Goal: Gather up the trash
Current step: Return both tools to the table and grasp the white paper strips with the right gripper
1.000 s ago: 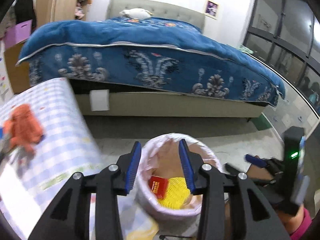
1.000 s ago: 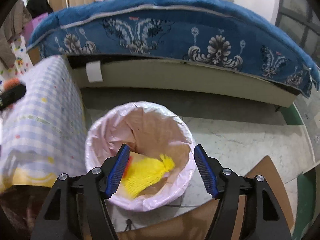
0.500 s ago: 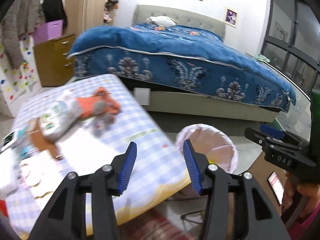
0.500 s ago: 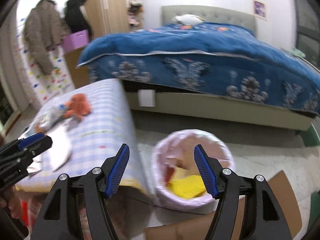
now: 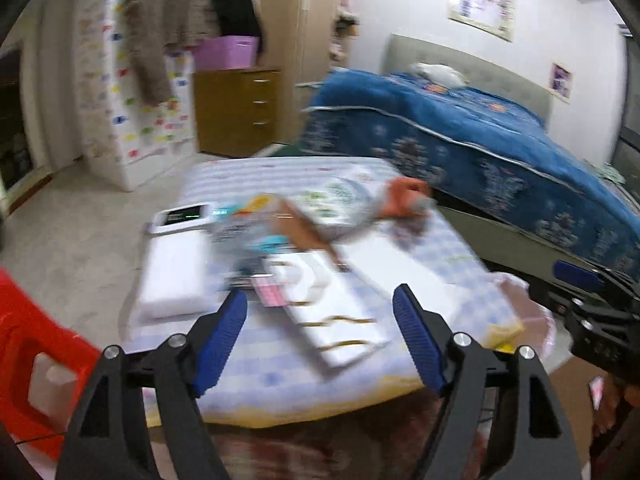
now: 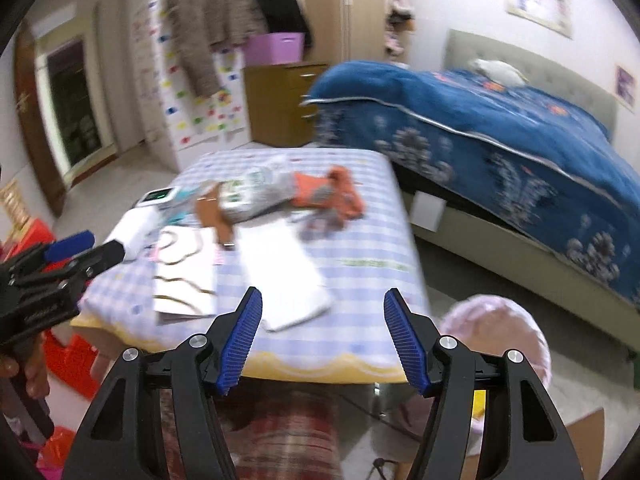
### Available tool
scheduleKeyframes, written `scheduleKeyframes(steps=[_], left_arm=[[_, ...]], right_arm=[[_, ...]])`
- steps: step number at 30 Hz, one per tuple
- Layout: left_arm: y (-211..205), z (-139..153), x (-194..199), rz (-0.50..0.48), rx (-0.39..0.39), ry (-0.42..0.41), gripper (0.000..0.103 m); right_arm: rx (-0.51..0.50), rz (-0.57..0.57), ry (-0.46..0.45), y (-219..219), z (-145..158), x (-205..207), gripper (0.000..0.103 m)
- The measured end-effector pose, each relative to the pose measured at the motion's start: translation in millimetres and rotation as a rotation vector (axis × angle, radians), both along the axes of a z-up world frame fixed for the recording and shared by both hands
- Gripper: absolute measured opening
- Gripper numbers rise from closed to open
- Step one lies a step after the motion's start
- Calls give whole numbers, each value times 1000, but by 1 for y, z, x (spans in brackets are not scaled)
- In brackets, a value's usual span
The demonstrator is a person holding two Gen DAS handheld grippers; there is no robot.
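Observation:
A low table with a blue checked cloth (image 5: 280, 380) (image 6: 360, 240) holds scattered items: white paper sheets (image 5: 340, 320) (image 6: 280, 276), an orange cloth (image 6: 332, 196) (image 5: 404, 196), a crumpled wrapper (image 6: 248, 188), a brown strip (image 6: 216, 216) and a white box (image 5: 172, 276). The pink-lined trash bin (image 6: 496, 336) (image 5: 520, 296) stands right of the table. My left gripper (image 5: 320, 332) is open and empty above the table's near edge. My right gripper (image 6: 324, 336) is open and empty at the near edge.
A bed with a blue quilt (image 5: 480, 132) (image 6: 500, 120) lies behind right. A wooden drawer chest (image 5: 236, 108) stands at the back. A red stool (image 5: 28, 352) is at left. A phone (image 5: 180, 216) lies on the table's far left.
Both grippers swung left and up from over the trash bin to face the table. The bin moved to the right edge of each view. Both jaws stayed open.

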State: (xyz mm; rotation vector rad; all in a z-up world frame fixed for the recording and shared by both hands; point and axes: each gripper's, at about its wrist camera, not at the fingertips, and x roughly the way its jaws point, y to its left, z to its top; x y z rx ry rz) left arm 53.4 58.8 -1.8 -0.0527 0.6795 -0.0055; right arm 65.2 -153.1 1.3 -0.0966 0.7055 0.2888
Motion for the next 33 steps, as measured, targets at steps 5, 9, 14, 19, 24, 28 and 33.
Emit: scheduleKeyframes(steps=[5, 9, 14, 19, 24, 28, 33], left_arm=[[50, -10, -6, 106, 29, 15, 74], [83, -23, -10, 171, 24, 46, 74], [108, -36, -13, 210, 1, 74, 74], [116, -44, -12, 213, -15, 88, 75], [117, -46, -13, 207, -30, 88, 74], [114, -48, -12, 196, -38, 92, 74], [110, -46, -14, 187, -39, 92, 74]], right_arm=[[-45, 100, 4, 53, -7, 1, 63], [-71, 159, 26, 89, -19, 5, 60], [-117, 231, 53, 131, -39, 7, 55], [-184, 269, 92, 161, -63, 17, 48], [-230, 276, 147, 173, -83, 27, 42], [-189, 285, 172, 166, -85, 30, 42], [-115, 293, 207, 152, -84, 37, 28]])
